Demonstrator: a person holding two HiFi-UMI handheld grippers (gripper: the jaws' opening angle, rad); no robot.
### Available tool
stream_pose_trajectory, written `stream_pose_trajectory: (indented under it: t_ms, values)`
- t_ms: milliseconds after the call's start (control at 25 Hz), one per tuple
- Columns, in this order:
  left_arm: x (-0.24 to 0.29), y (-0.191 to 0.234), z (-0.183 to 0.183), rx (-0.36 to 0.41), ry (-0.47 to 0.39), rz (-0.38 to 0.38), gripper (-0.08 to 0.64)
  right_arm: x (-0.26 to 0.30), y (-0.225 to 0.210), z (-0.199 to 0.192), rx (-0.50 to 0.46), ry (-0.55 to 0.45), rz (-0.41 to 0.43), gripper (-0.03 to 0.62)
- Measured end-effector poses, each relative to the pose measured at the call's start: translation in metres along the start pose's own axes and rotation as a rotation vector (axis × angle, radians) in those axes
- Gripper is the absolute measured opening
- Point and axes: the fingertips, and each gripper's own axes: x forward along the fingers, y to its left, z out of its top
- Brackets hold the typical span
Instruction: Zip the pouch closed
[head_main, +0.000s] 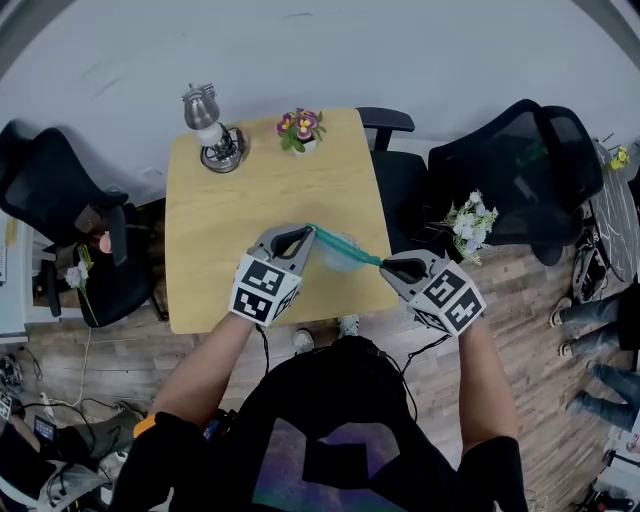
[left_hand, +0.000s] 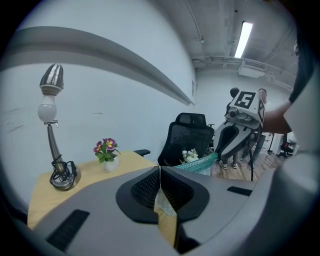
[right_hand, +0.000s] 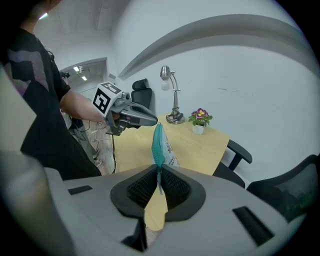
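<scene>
Holding the pouch (head_main: 338, 252) taut; left gripper (head_main: 304, 231) and right gripper (head_main: 386, 266) both clamped on its ends

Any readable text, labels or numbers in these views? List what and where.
Nothing legible in any view.
pouch: small dark print on its pale side, too small to read.
left gripper and right gripper: only black-and-white square markers, no letters or digits.

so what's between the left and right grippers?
The pouch: its teal zip edge runs from the left gripper to the right gripper, nothing else between. The head view shows it.
</scene>
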Motion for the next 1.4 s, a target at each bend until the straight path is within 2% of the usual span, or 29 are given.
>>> stream_pose_trajectory:
  t_ms: [160,320,520,640,760,920,1080,1280,1400]
  values:
    - [-0.001,-0.004,-0.004,-0.012,0.002,-0.011,0.019,0.002,0.000,0.003,0.014,-0.023,-0.024,0.065]
    - [-0.007,-0.005,-0.002,-0.033,-0.011,0.000,0.119,0.001,0.003,0.012,0.025,-0.053,-0.040,0.125]
    - [-0.024,-0.006,0.013,-0.072,-0.061,0.028,0.144,-0.012,0.009,0.036,0.035,-0.143,-0.081,0.166]
    - [-0.040,-0.006,0.029,-0.103,-0.111,0.054,0.144,-0.024,0.013,0.058,0.047,-0.225,-0.131,0.167]
    - [-0.060,-0.010,0.046,-0.105,-0.160,0.100,0.144,-0.038,0.014,0.079,0.070,-0.309,-0.231,0.166]
    - [-0.088,-0.016,0.061,-0.081,-0.209,0.174,0.144,-0.056,0.016,0.097,0.122,-0.405,-0.391,0.109]
    - [-0.112,-0.021,0.067,-0.078,-0.234,0.229,0.129,-0.073,0.023,0.108,0.180,-0.480,-0.487,0.033]
    - [-0.137,-0.034,0.071,-0.063,-0.264,0.245,0.114,-0.087,0.039,0.116,0.199,-0.526,-0.566,0.018]
    - [-0.148,-0.042,0.066,-0.073,-0.247,0.241,0.110,-0.092,0.048,0.119,0.204,-0.547,-0.600,0.017]
